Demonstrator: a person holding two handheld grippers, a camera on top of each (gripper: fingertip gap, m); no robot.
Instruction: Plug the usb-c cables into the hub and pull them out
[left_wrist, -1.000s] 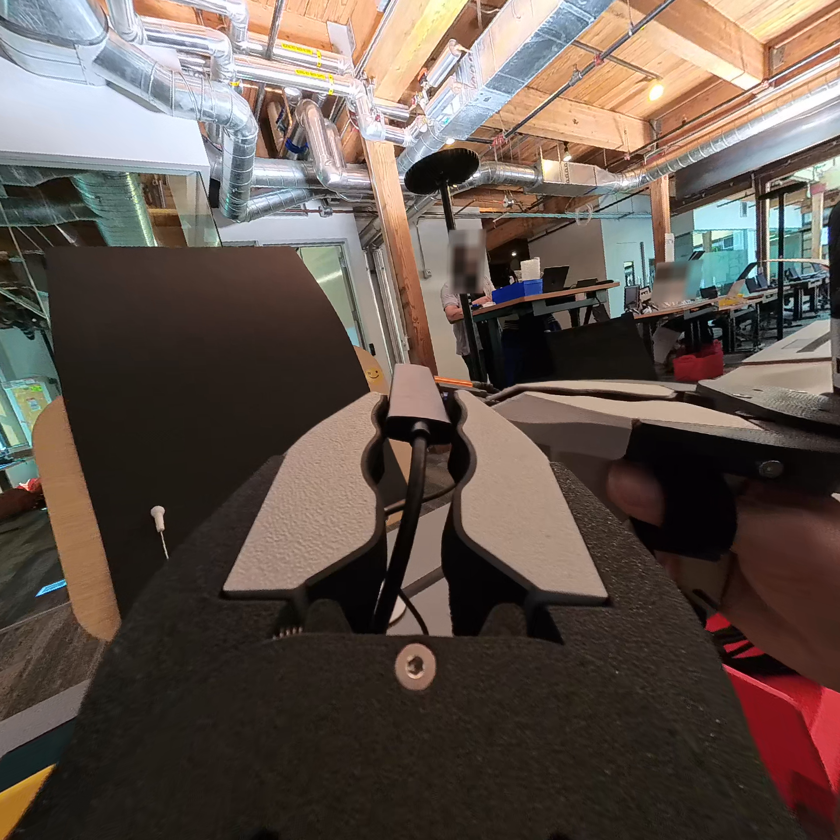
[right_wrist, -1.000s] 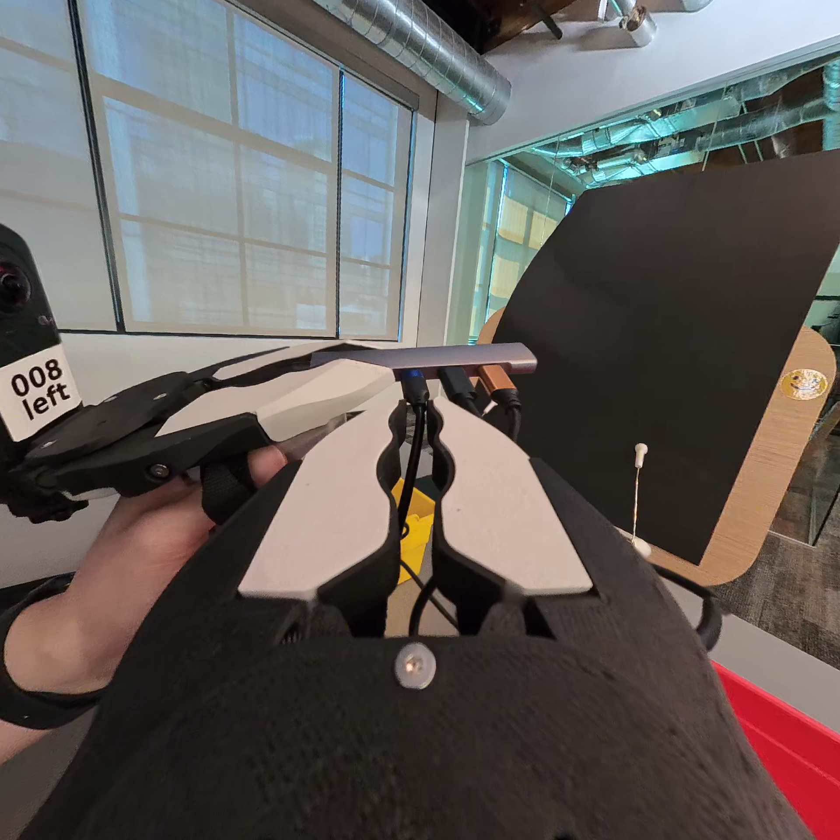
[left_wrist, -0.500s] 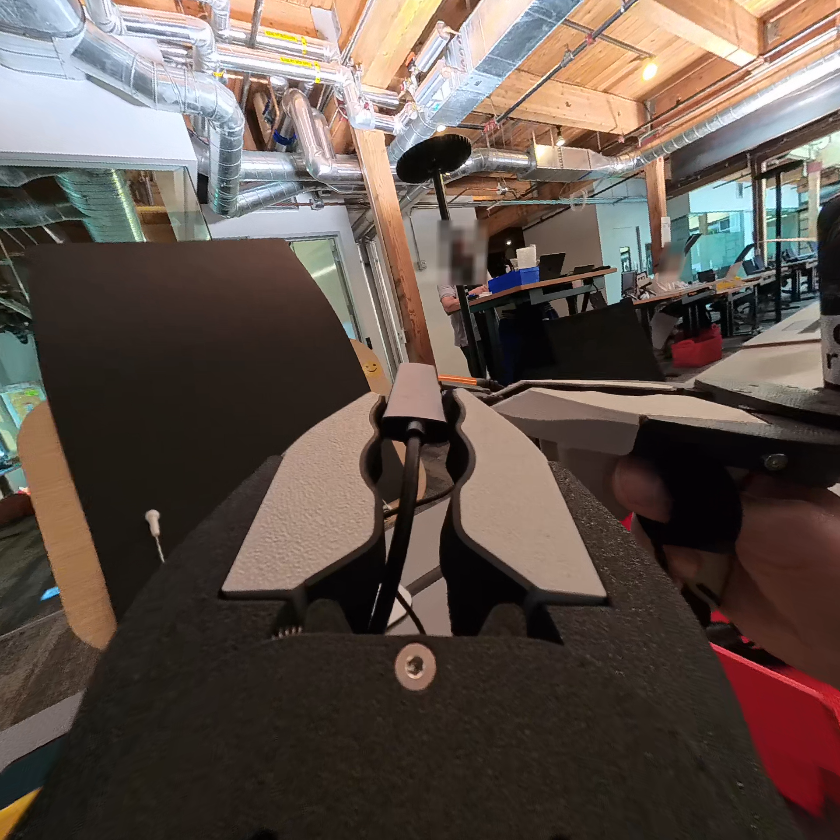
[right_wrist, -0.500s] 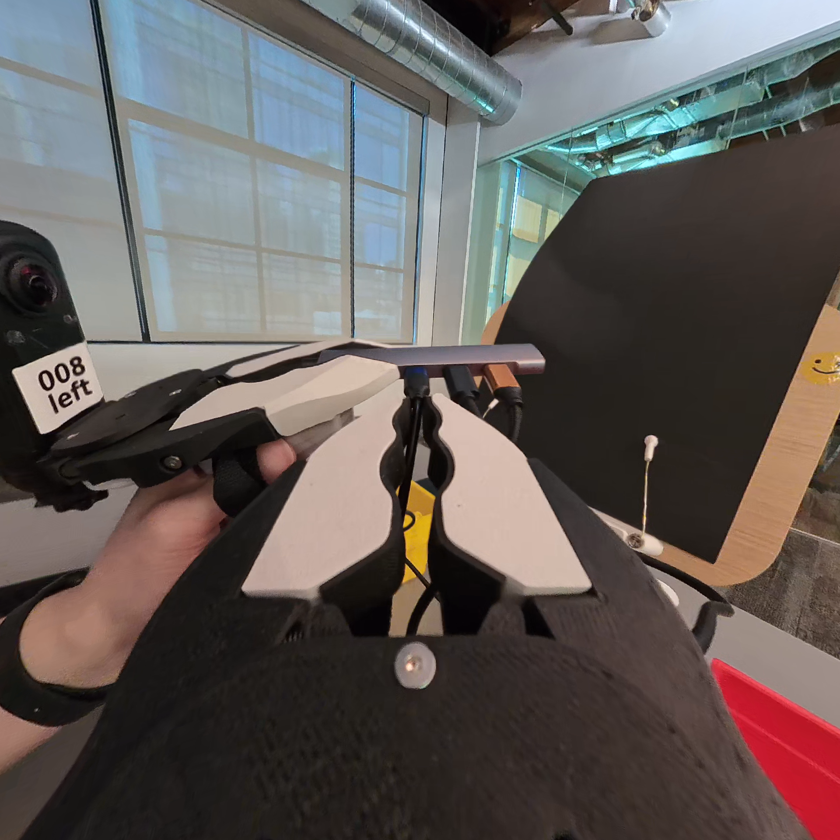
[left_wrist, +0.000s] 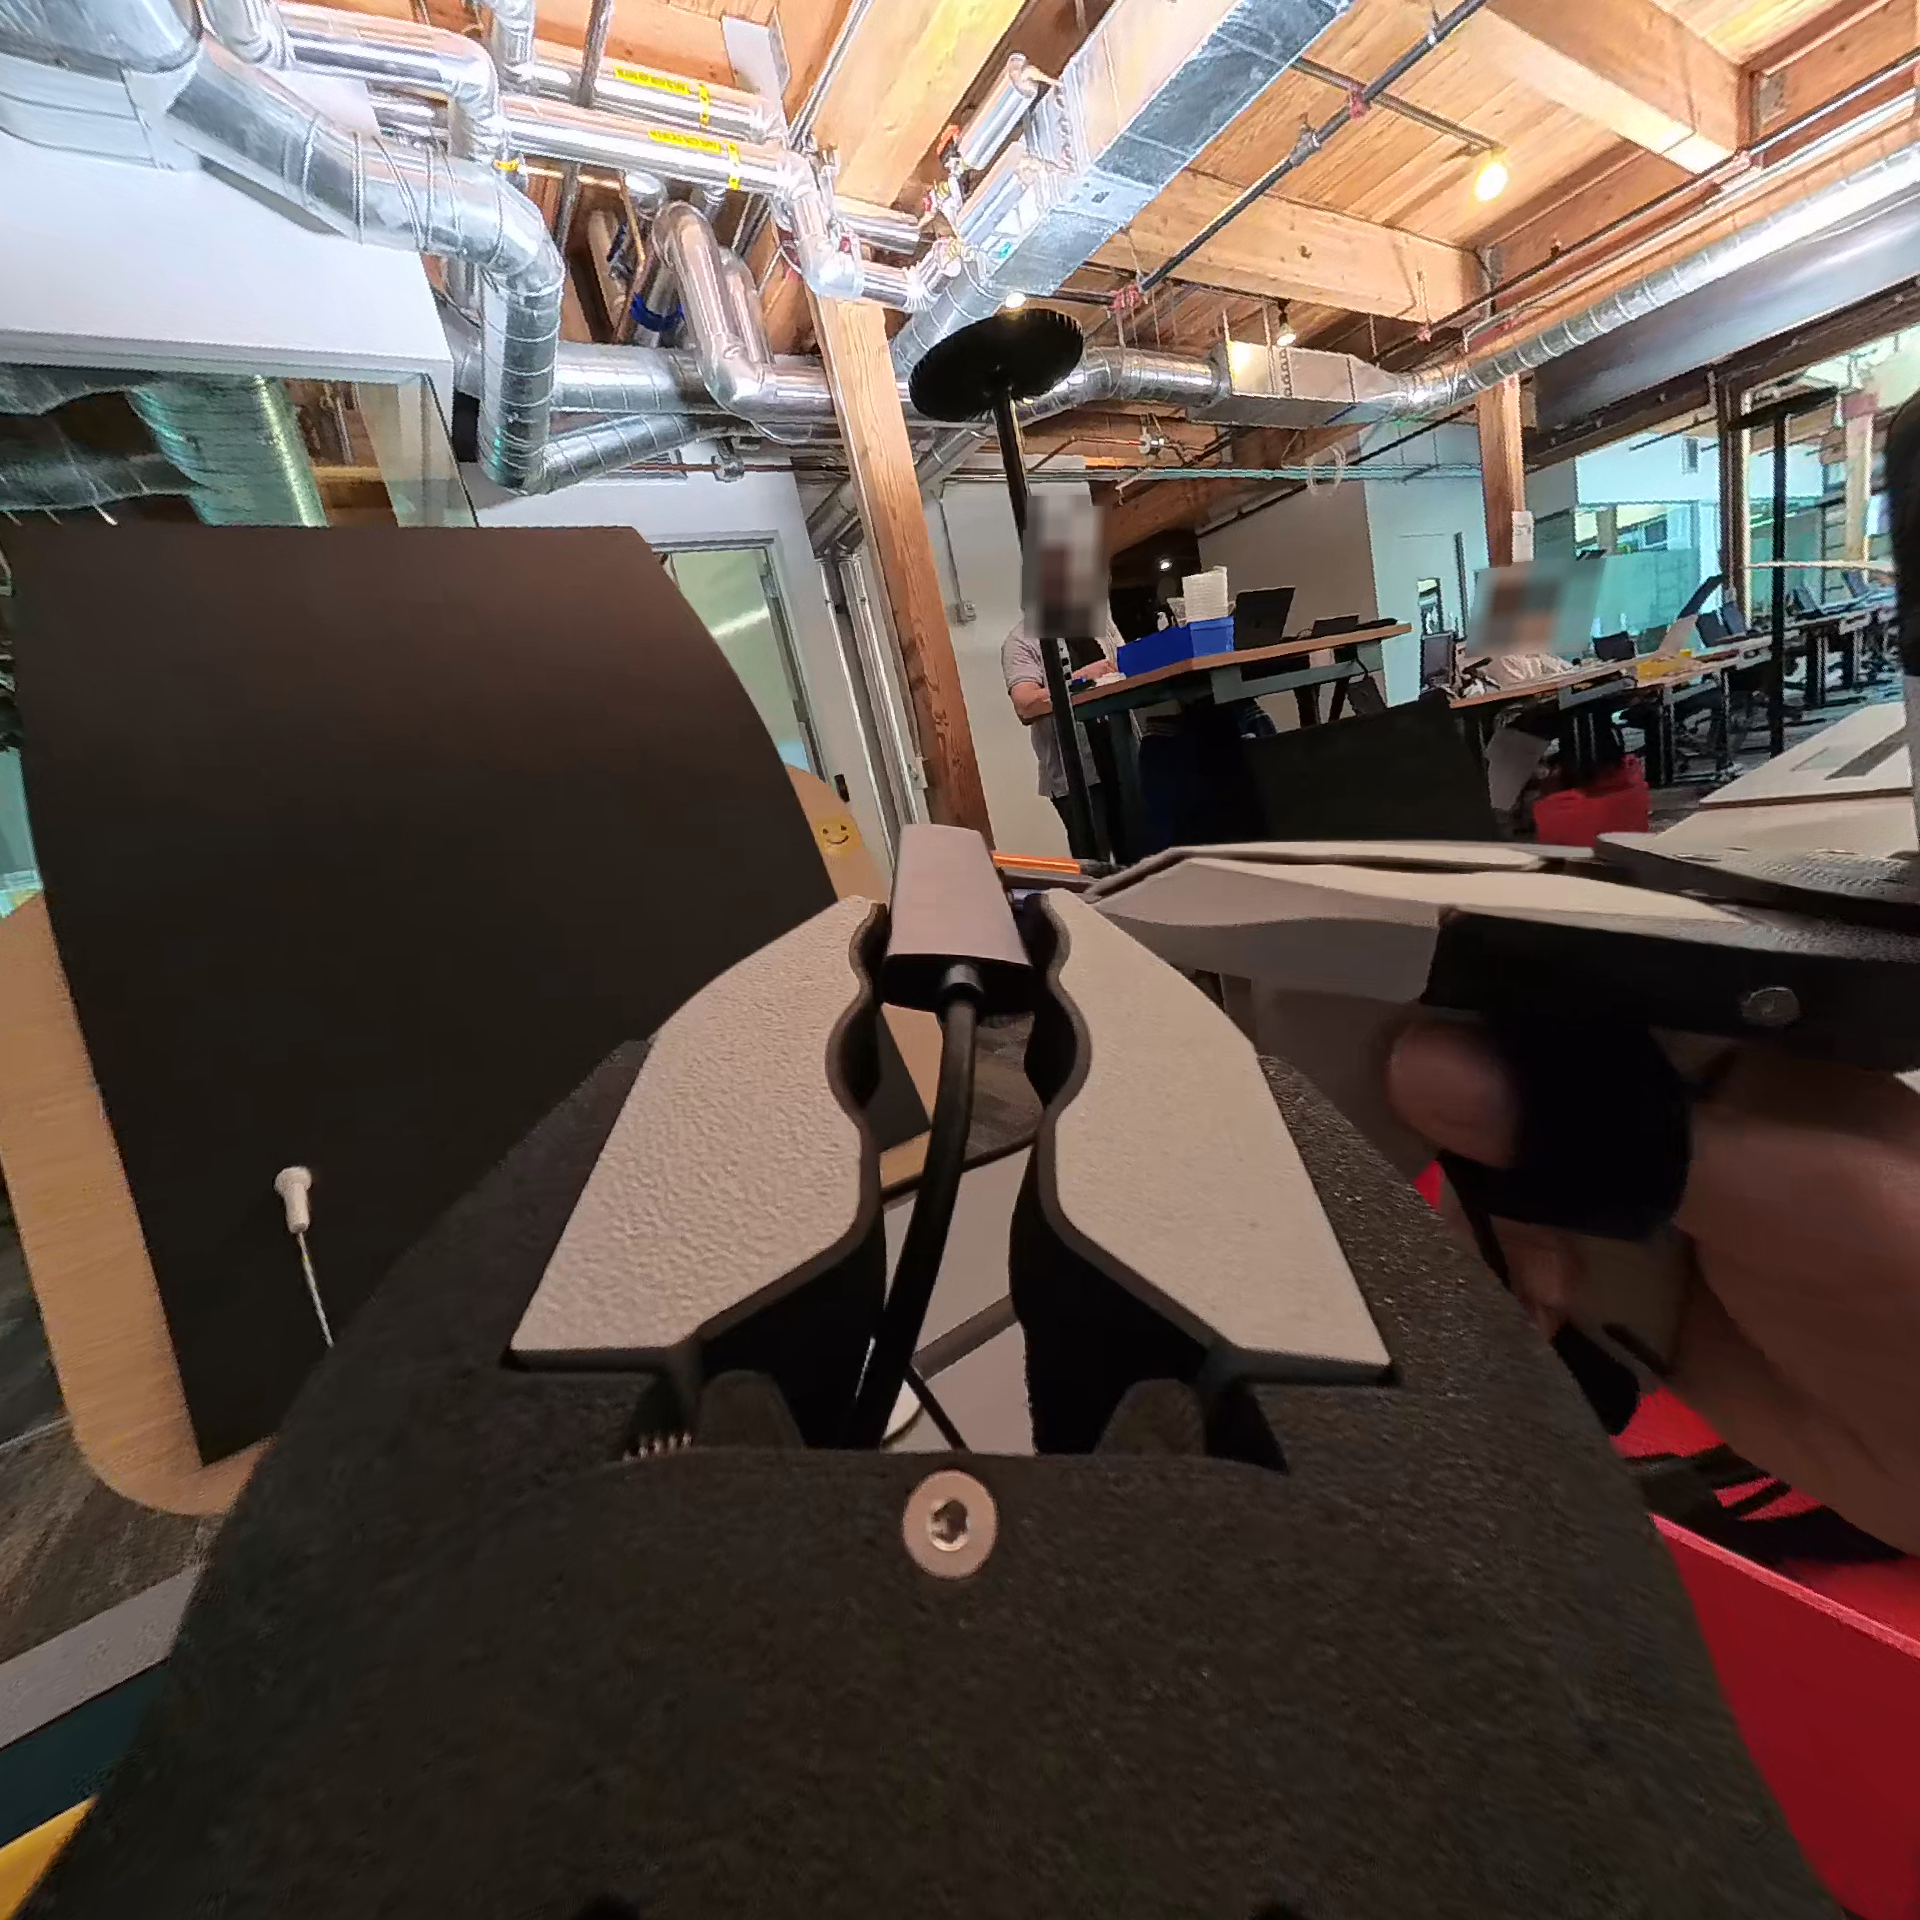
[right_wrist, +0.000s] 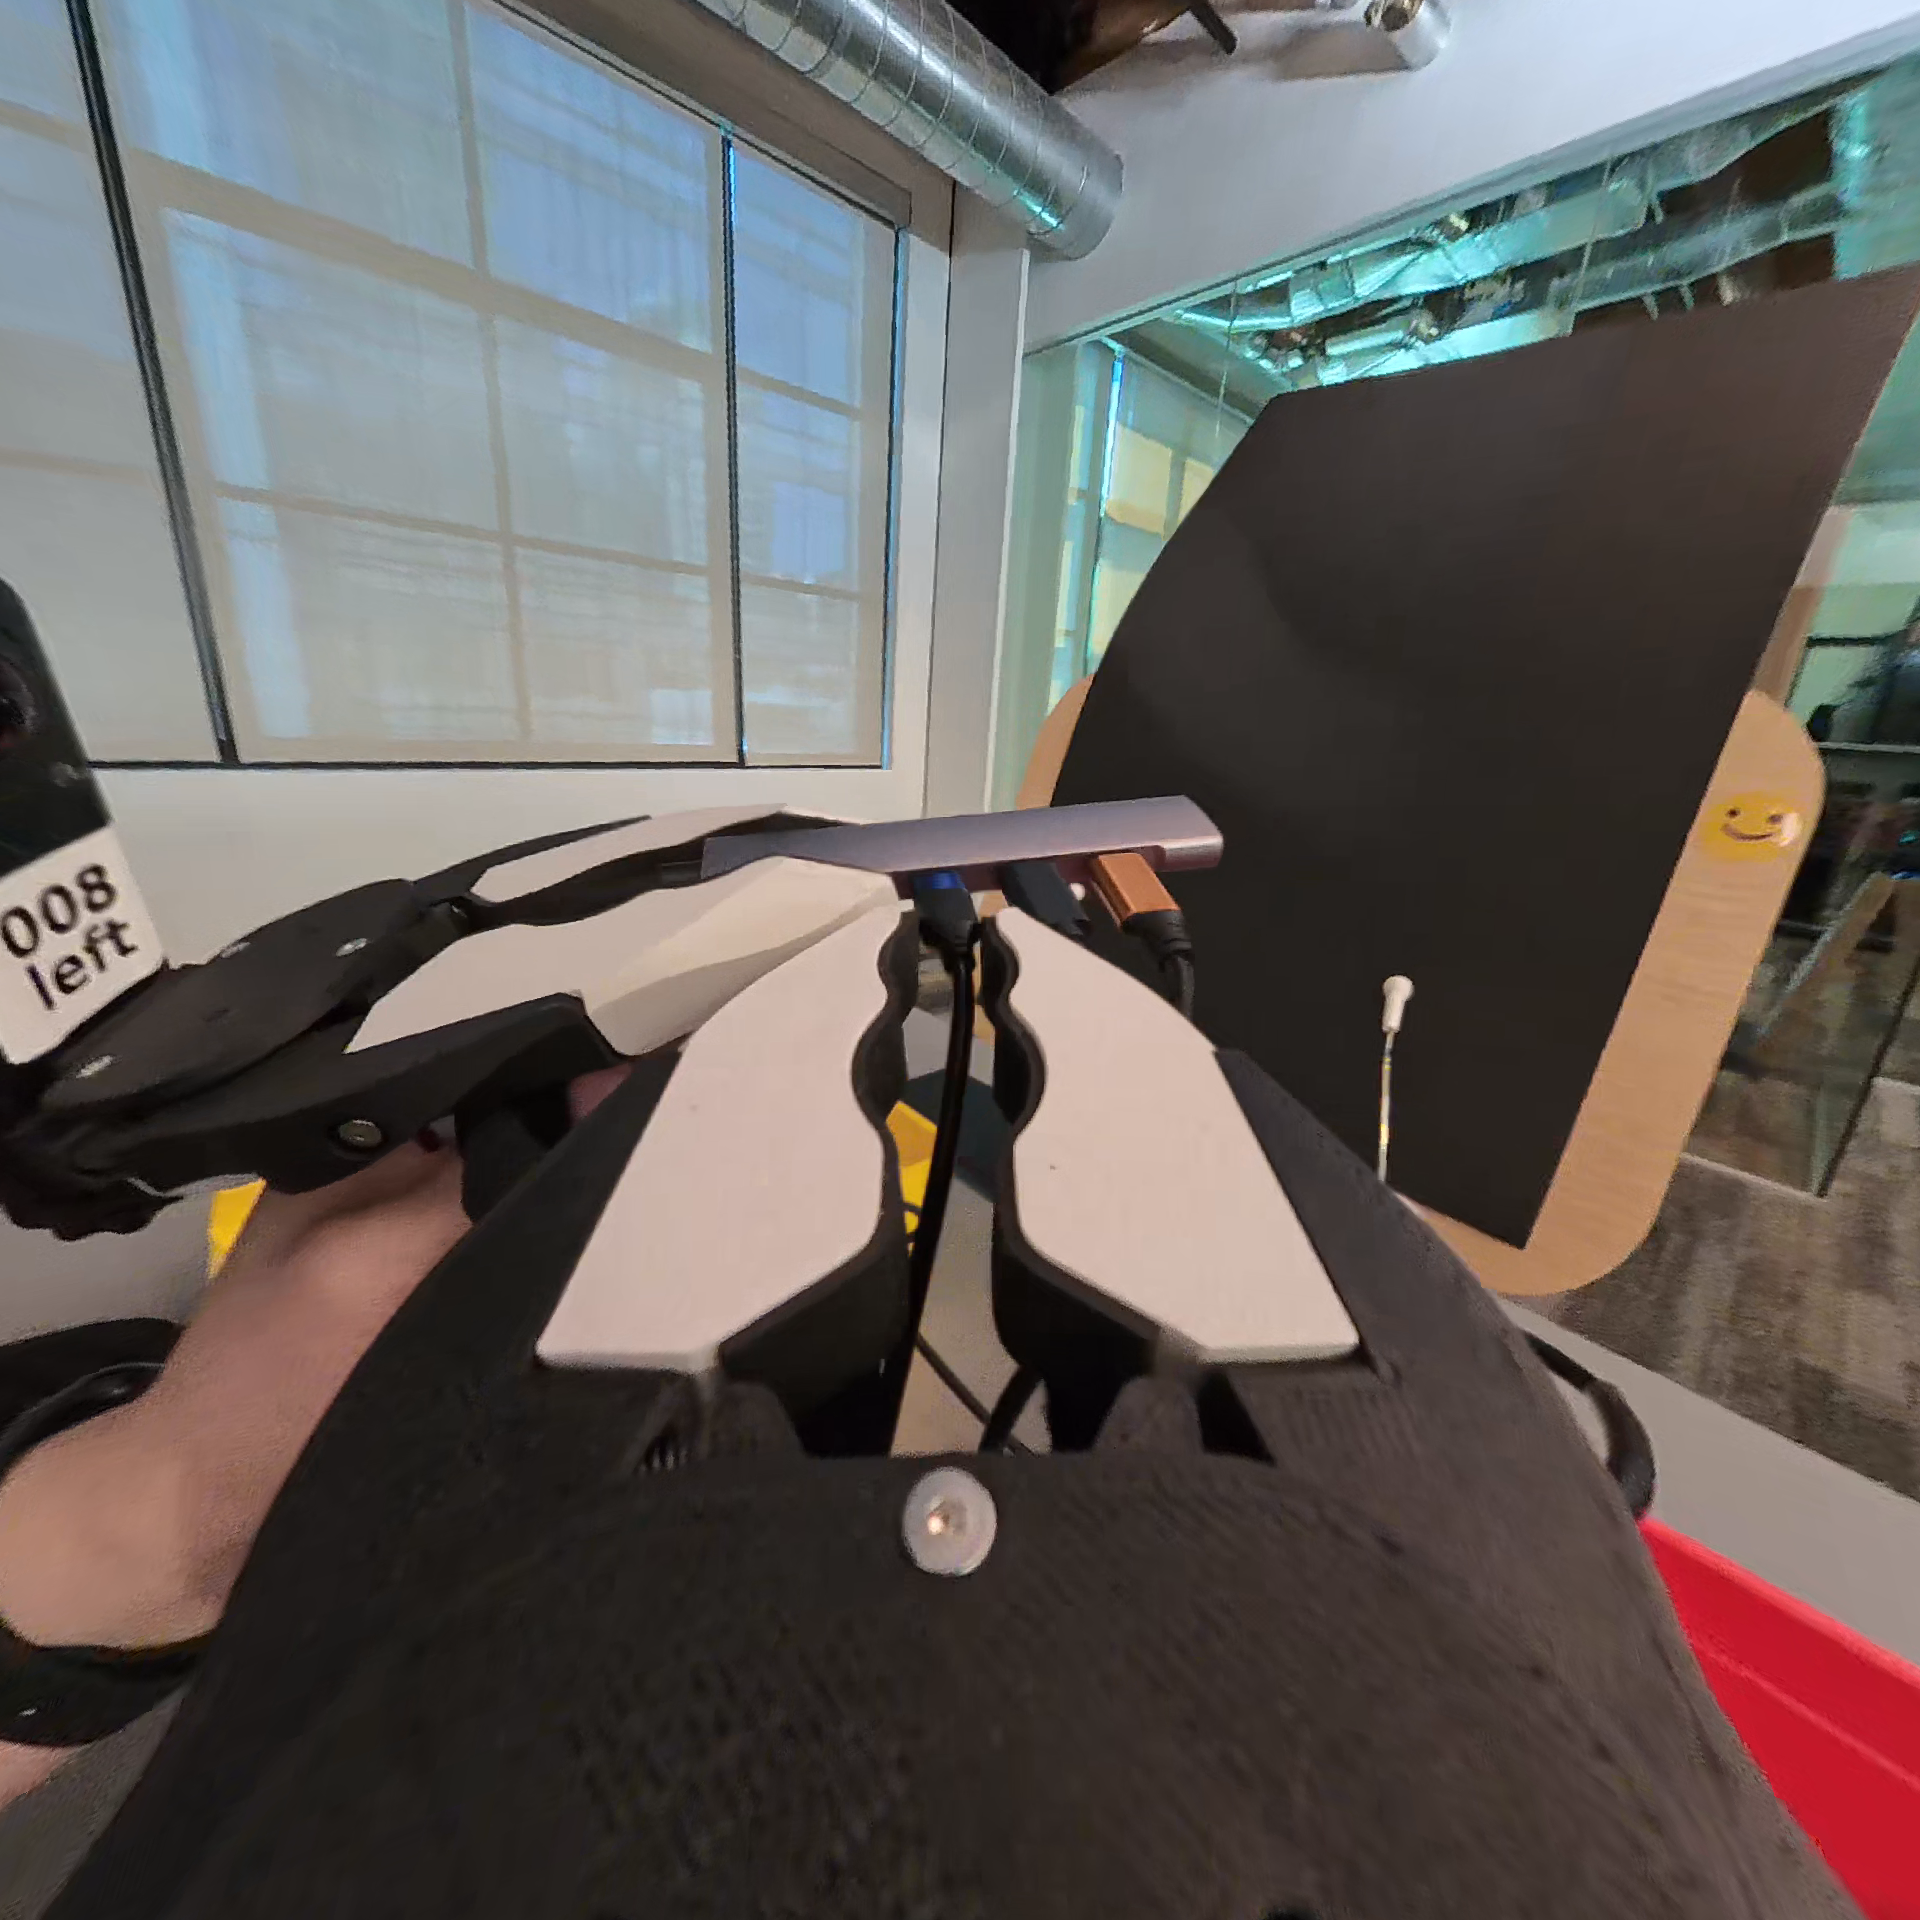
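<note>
Hub (right_wrist: 966, 837) held aloft at frame centre, clamped endwise by left gripper (left_wrist: 958, 940). Right gripper (right_wrist: 948, 940) closed on blue plug (right_wrist: 940, 899) — seated beside two others. Risk: crooked pull levering hub loose — or straining the port.

Hub (right_wrist: 966, 836): held in the air, level, one end between the fingertips of the left gripper (left_wrist: 956, 940), the other end free.
Three plugs sit in a row in its underside. The plug nearest the left gripper (right_wrist: 940, 904) lies between the tips of the right gripper (right_wrist: 951, 945), its cable (right_wrist: 940, 1122) hanging down between the fingers. The middle plug (right_wrist: 1044, 894) and the outermost plug (right_wrist: 1132, 894) follow toward the free end.
Panel (right_wrist: 1455, 727): upright behind the hub.
</note>
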